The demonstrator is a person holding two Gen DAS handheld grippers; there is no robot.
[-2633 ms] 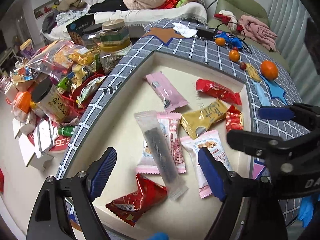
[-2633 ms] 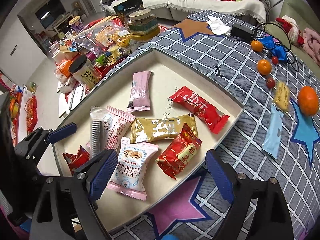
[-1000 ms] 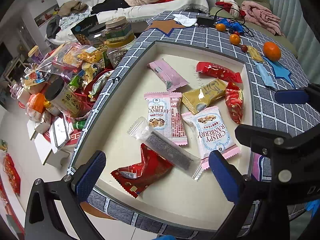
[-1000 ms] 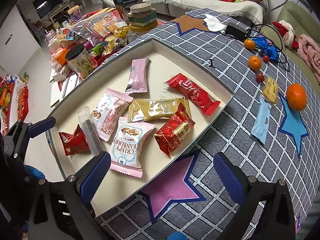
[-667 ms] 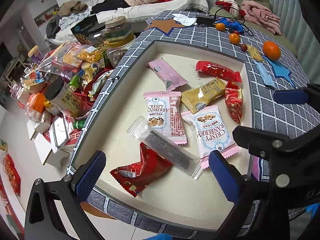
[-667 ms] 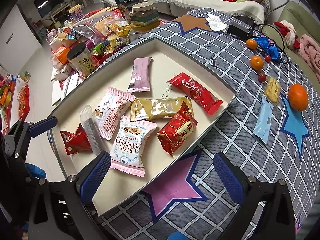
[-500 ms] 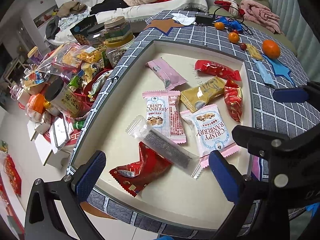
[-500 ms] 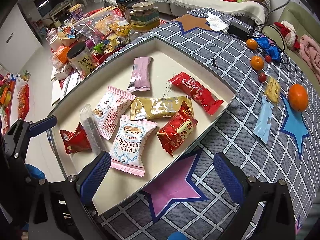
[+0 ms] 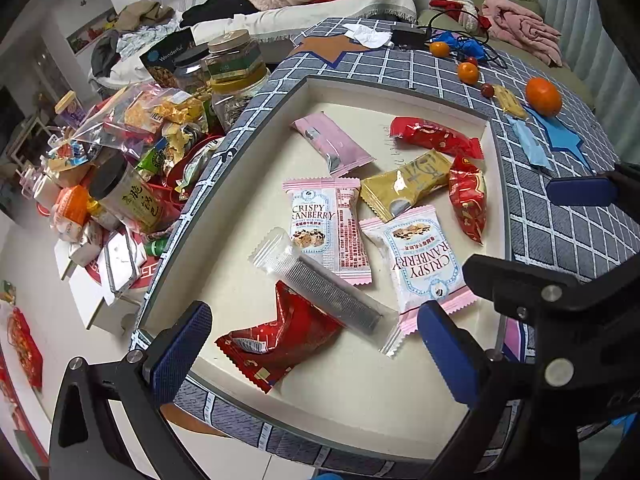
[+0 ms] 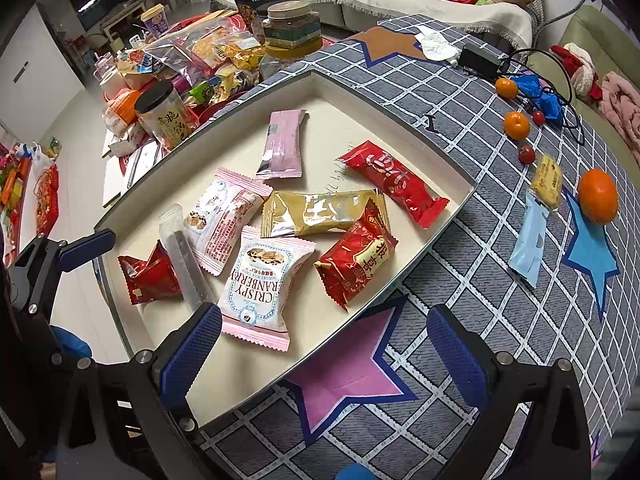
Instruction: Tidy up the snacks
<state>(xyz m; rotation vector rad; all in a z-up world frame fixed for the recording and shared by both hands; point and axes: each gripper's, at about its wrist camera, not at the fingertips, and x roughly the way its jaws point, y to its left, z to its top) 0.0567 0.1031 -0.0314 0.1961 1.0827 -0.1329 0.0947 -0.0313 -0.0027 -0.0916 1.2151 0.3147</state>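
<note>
Grid-pattern grey cloth (image 10: 460, 128) w/ coloured stars covers the table; a big orange (image 10: 598, 196) sits on the blue star (image 10: 588, 252), two smaller oranges (image 10: 516, 125) & two small red fruits (image 10: 526, 154) lie near a black adapter (image 10: 482, 62) w/ cable. Crumpled white paper (image 10: 434, 46) lies just beside the adapter. Behind: sofa (image 9: 280, 4) piled w/ clothes, pink cloth (image 9: 516, 28) on a green seat.

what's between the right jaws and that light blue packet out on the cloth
Nothing visible. The right gripper hovers open over the tray's near corner, and only bare checked cloth lies between it and the light blue packet.
</note>
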